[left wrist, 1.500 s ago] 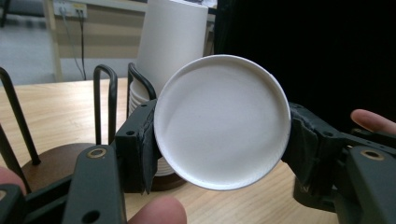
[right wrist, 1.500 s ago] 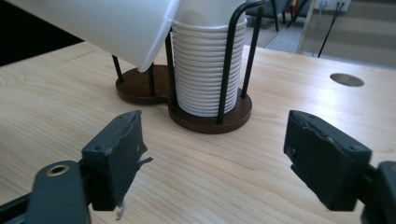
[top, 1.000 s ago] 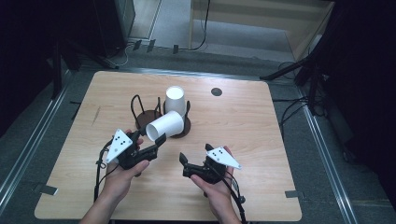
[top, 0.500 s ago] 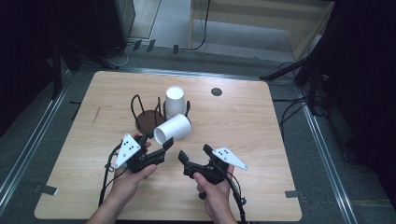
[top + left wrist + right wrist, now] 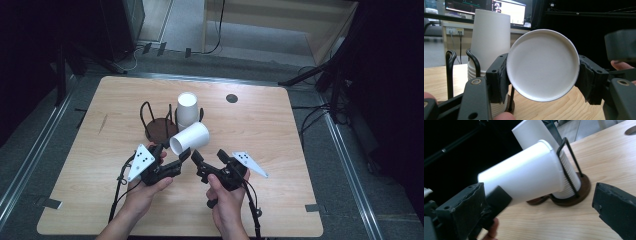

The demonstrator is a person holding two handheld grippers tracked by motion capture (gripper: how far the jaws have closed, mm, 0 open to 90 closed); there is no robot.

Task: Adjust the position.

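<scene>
White paper cup (image 5: 189,139) lies on its side in the air just above the light wood worktop (image 5: 280,150), pinched near its base by the left hand-held gripper (image 5: 181,159), whose jaws press on either side of it; in the left gripper view the cup's round bottom (image 5: 543,65) faces the camera between the two black pads. Seen from above, the cup's open end points toward about 1 o'clock, toward the stack of white cups (image 5: 187,109) standing upside down in a dark wire holder (image 5: 159,126) with a round brown base. That holder sits at about 11 o'clock from the held cup, near it. The right hand-held gripper (image 5: 196,159) is at about 3 o'clock from the left one, just beside it, its jaws spread with nothing between them; the right gripper view shows the cup (image 5: 524,178) ahead of them, apart.
</scene>
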